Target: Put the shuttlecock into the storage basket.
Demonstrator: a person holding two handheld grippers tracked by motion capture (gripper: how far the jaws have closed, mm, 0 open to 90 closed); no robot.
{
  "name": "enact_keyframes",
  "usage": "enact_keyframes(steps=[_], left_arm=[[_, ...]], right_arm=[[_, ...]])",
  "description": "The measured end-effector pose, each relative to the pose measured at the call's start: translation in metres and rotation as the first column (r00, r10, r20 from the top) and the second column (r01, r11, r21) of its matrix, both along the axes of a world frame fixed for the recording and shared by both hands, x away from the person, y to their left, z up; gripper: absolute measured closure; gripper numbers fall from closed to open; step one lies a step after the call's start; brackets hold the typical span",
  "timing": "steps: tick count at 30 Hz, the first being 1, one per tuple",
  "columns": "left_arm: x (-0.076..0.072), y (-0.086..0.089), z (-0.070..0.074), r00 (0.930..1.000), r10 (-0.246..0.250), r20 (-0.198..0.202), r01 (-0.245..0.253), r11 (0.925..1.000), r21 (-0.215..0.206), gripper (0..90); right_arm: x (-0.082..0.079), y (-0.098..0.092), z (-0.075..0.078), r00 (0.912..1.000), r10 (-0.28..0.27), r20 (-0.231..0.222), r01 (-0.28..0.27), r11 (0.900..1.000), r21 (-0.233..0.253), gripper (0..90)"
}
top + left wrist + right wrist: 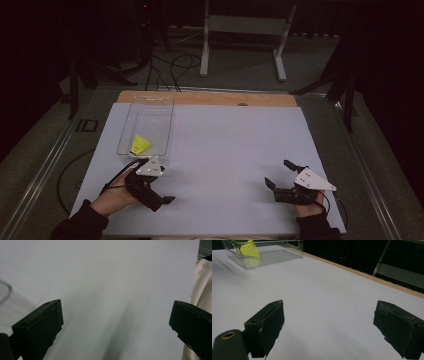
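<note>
**Shuttlecock binned, both hands free**

On the white table, the clear bin already holds the yellow shuttlecock (near end). Left gripper and right gripper rest spread wide, empty; little seems left.

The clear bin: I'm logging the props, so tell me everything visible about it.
The clear bin is a long, open-topped rectangular box that looks like transparent plastic, with a handle cutout in one end wall. It stands upright on the white table, at its far left. A yellow shuttlecock lies inside at the near end. Neither gripper touches it.
</note>
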State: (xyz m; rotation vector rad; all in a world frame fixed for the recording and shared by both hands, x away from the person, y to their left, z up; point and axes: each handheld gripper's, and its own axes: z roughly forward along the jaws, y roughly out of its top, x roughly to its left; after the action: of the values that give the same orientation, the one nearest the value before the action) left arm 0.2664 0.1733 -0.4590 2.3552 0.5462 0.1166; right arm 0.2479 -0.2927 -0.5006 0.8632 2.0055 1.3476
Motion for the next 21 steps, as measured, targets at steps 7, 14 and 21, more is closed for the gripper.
enact_keyframes(steps=[7,14,21], left_arm=[[-0.004,0.016,-0.017,0.9987,0.049,-0.017,-0.049,0.9984,-0.028,0.0],[-0.007,0.03,-0.031,0.9946,0.098,-0.035,-0.1,0.9928,-0.066,0.0],[-0.011,0.042,-0.036,0.9783,0.207,-0.009,-0.207,0.9728,-0.105,0.0]], right_arm=[[0.0,0.0,0.0,1.0,0.003,-0.001,-0.003,1.0,-0.002,9.7],[0.0,0.002,0.0,1.0,0.004,-0.001,-0.004,1.0,-0.011,9.7],[0.0,0.002,0.0,1.0,0.005,-0.003,-0.005,1.0,-0.01,9.7]])
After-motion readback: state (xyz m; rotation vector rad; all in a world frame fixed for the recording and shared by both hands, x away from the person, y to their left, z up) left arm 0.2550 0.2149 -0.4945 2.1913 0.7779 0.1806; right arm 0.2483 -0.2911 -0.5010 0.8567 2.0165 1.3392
